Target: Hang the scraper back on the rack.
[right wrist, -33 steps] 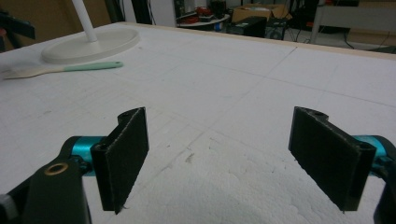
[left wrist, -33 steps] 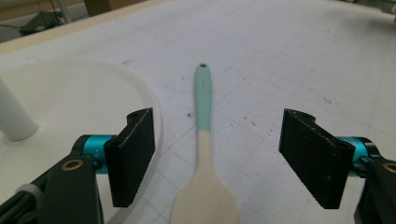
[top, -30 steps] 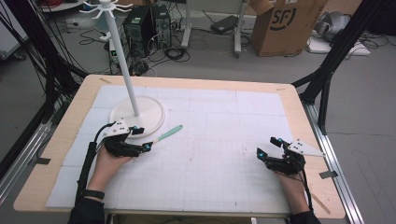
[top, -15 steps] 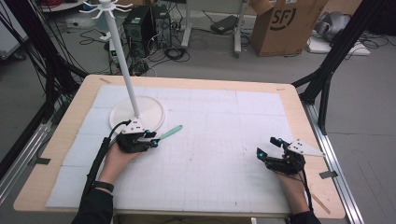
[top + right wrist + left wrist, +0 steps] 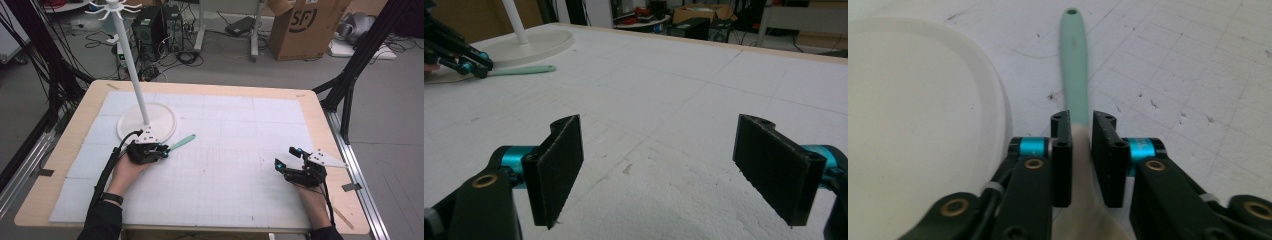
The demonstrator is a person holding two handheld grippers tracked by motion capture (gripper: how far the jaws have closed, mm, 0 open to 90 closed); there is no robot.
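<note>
We read the step in hand as the grasp of the spatula [image 5: 1075,70]: the left gripper [image 5: 1082,150] sits low on the counter [image 5: 240,165] toward its left edge, and its jaws have just been closing with the utensil between them. In the left gripper view both pads stand against the pale neck where the head narrows into the handle, so we log the grip as made or very nearly so; the contact is tight enough that no gap shows. The right gripper [image 5: 659,170] rests near the right front corner, well apart from the work, jaws spread wide with nothing between them. Next move, in our judgement: a straight lift to clear the counter, keeping the long handle from swinging into the stand's base [image 5: 147,121], which lies just beside the left jaw; the hooks at the top of the stand's pole [image 5: 134,60] look like a likely destination, though we cannot confirm that. Thing itself: a slim spatula with a mint-green handle, flat on the counter, a small hanging hole at the far tip, and a cream, translucent-looking head that passes under the gripper body toward the camera. The handle points away from the gripper toward the counter's middle. The grip is near one end, so we expect some droop on lifting.
</note>
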